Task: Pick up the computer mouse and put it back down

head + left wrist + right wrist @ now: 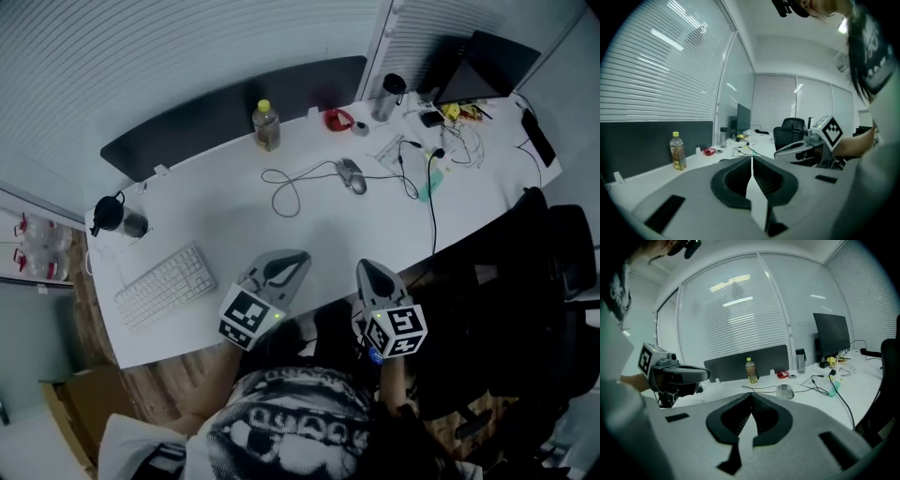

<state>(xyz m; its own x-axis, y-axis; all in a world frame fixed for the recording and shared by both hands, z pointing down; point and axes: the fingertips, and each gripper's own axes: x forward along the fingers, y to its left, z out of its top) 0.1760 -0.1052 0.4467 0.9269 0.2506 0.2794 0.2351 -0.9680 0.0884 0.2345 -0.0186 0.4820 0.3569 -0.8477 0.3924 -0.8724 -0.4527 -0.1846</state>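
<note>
**Claws.** Both are low over the near edge of the tabletop (234, 225), and neither carries anything.
- The left claw (294, 259) is clenched. Its jaws meet along a thin seam with nothing between them.
- The right claw (368, 268) is likewise clenched and empty.

**Task item.** The computer mouse (352, 174) rests flat on the tabletop, untouched and well apart from both claws.
- In the head view it lies at about 12 o'clock from the right claw and about 1 o'clock from the left claw.
- Its cable (292, 184) loops away toward 9 o'clock.
- A drink bottle (266, 126) stands farther back, at about 11 o'clock from the mouse.
- A keyboard (167, 284) lies at 9 o'clock from the left claw, off the route.

**Assessment.** The pick-up has not begun, and the step in hand looks to be the approach. The right claw appears the better placed.
- It should part its jaws wide before arriving.
- It should straddle the mouse's two flanks rather than its top, then close gently.
- The lift should be small and straight up. The cable loop shows slack, but a high lift could tug it and swing the mouse.
</note>
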